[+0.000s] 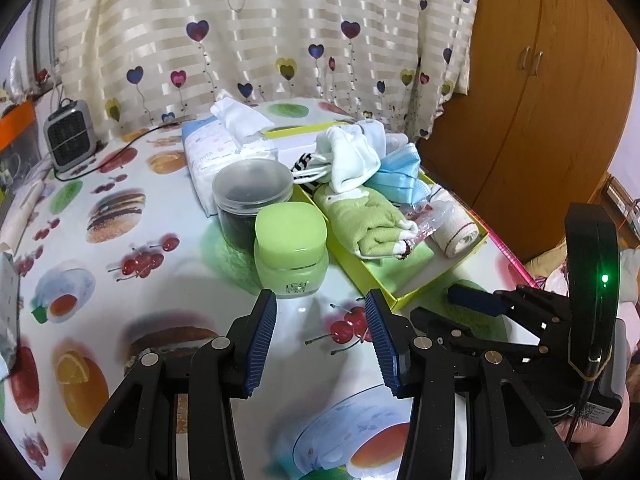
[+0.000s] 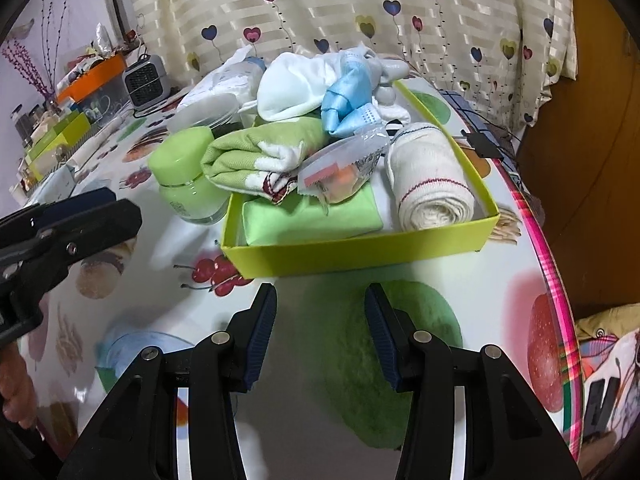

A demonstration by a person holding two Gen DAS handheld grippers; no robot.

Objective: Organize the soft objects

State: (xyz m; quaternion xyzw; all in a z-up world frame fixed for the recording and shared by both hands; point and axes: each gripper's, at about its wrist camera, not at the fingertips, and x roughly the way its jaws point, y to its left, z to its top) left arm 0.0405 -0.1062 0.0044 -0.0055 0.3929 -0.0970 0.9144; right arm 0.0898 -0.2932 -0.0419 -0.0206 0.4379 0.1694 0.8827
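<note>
Curtain [image 1: 280, 32]: cream stripes with heart balloons, across the top of both views.
Wardrobe [image 1: 532, 92]: brown wood, upper right of the left wrist view.
Surface [image 2: 460, 280]: round, under a glossy fruit-and-burger print cloth, pink rim at the right.
Yellow-green box [image 2: 360, 250]: open tray, centre of the right wrist view, resting on the surface and piled with soft things.
Green towel [image 2: 256, 152]: folded, lying on the left part of the box, overhanging its left wall.
Rolled bandage [image 2: 432, 184]: cream with a red line, lying in the right end of the box.
Blue face mask [image 2: 346, 100]: crumpled on top of the pile, beside a white sock [image 2: 288, 92].
Plastic packet [image 2: 340, 168]: clear, between towel and bandage.
Tissue pack [image 1: 212, 152]: behind the jars, centre of the left wrist view.
Clear jar [image 1: 252, 200]: dark contents, touching the green jar [image 1: 290, 248] in front of it, just left of the box.
Heater [image 1: 70, 138]: small, grey, upper left.
Left hand-held gripper [image 1: 320, 334]: jaws apart, nothing between them, low over the surface before the green jar.
Right hand-held gripper [image 2: 320, 328]: jaws apart, empty, just short of the box's near wall.
</note>
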